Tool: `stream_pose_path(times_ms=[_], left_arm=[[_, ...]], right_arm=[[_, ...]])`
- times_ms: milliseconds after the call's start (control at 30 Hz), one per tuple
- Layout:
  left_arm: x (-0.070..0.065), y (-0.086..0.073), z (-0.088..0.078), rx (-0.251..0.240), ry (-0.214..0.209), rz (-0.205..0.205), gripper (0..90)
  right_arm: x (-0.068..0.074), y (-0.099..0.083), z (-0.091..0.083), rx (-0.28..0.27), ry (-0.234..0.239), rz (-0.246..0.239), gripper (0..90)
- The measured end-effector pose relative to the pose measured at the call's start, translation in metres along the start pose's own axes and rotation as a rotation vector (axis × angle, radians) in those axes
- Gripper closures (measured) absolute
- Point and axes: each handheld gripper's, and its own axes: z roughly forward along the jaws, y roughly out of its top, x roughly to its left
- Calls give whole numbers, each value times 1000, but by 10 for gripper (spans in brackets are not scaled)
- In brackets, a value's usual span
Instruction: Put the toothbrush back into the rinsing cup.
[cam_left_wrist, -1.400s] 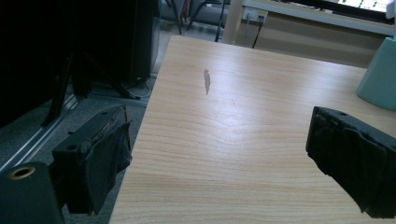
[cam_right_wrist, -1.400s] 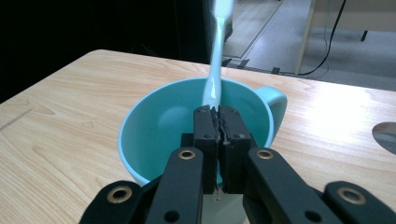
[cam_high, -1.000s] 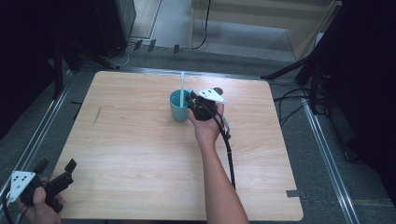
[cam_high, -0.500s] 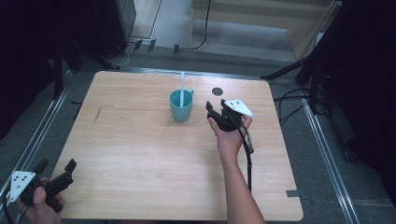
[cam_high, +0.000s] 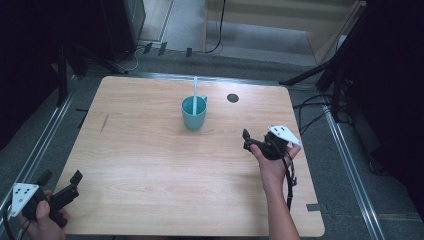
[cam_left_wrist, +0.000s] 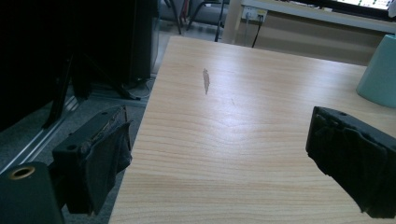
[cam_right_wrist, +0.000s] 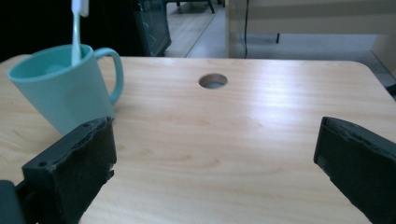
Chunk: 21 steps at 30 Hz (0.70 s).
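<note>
A teal mug (cam_high: 194, 114) stands on the wooden table (cam_high: 150, 165), a little beyond its middle, with a pale blue stick (cam_high: 196, 89) upright inside it. My right gripper (cam_high: 248, 141) hovers to the right of the mug and nearer the front, well apart from it. Its jaws have just been opening and now stand wide with nothing between them. In the right gripper view (cam_right_wrist: 215, 158) the mug (cam_right_wrist: 60, 93) and the stick (cam_right_wrist: 76, 32) sit at upper left. My left gripper (cam_high: 61, 177) rests open and empty at the table's front left corner, and the left gripper view (cam_left_wrist: 224, 163) looks over bare wood.
A round hole (cam_high: 232, 98) pierces the tabletop behind and to the right of the mug. A dark streak (cam_high: 104, 123) marks the wood at the left. Metal rails (cam_high: 350, 165) run along both sides of the table, with cables and dark stands on the floor beyond.
My right gripper has drawn away from the mug, going right and toward the front, and its jaws have opened. The stick stays in the mug. My left gripper has kept still.
</note>
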Motion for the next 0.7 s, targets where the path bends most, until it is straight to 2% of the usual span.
stream_pose_path(times_ms=[33,200,233,500,700], left_arm=[[0,0,0,0,0,0,68],[0,0,0,-1,-1,3,68],[0,0,0,0,-3,1,68],[-2,0,0,1,-1,17,68],[-2,0,0,2,-2,28,68]], right_arm=[[-7,-7,-9,2,-2,-1,0],[-20,-17,-23,-13,4,7,0],[-28,-24,-32,-26,-8,14,0],[-58,-49,-54,-20,-49,56,0],[-79,-68,-77,-10,-85,68,0]])
